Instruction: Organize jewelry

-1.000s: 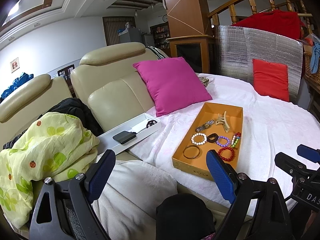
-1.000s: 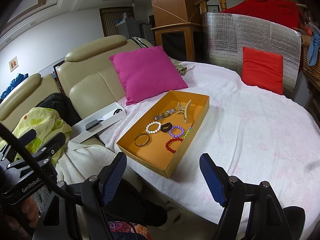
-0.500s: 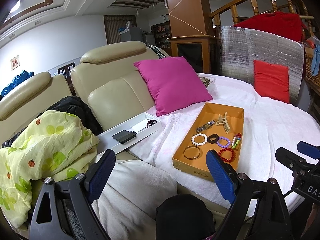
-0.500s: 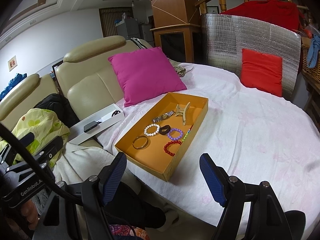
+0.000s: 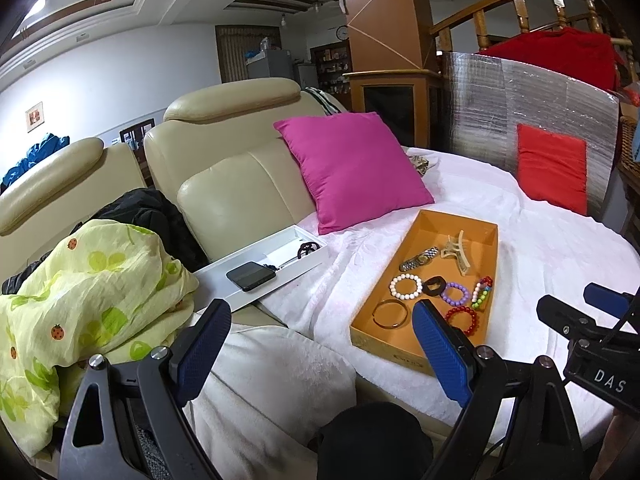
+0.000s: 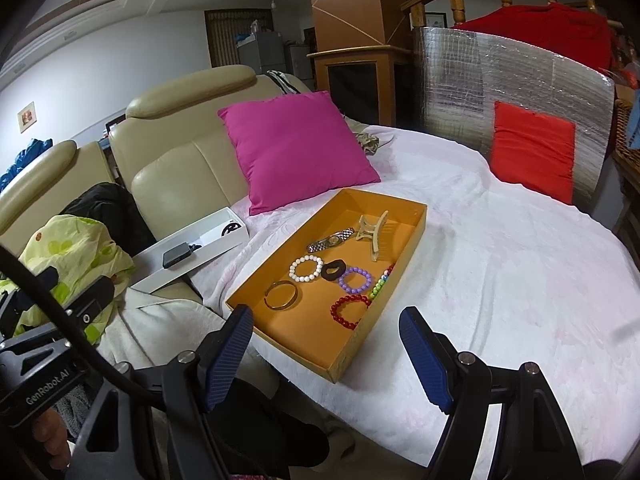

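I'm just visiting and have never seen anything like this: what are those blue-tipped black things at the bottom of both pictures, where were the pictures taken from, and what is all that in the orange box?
There is no robot here. A person holds a hand tool in each hand, each ending in a two-fingered claw with blue pads and carrying its own wide-angle camera that looks out along the fingers. One picture comes from the left claw, the other from the right claw. Both are open and hold nothing.

On the white blanket sits an orange tray of jewelry: a silver watch, a beige hair clip, a white bead bracelet, a black ring-shaped piece, a purple bead bracelet, a red bead bracelet, a multicolored bead bracelet and a gold bangle. A white box holding a dark phone-like device lies beside it, near the pink pillow.
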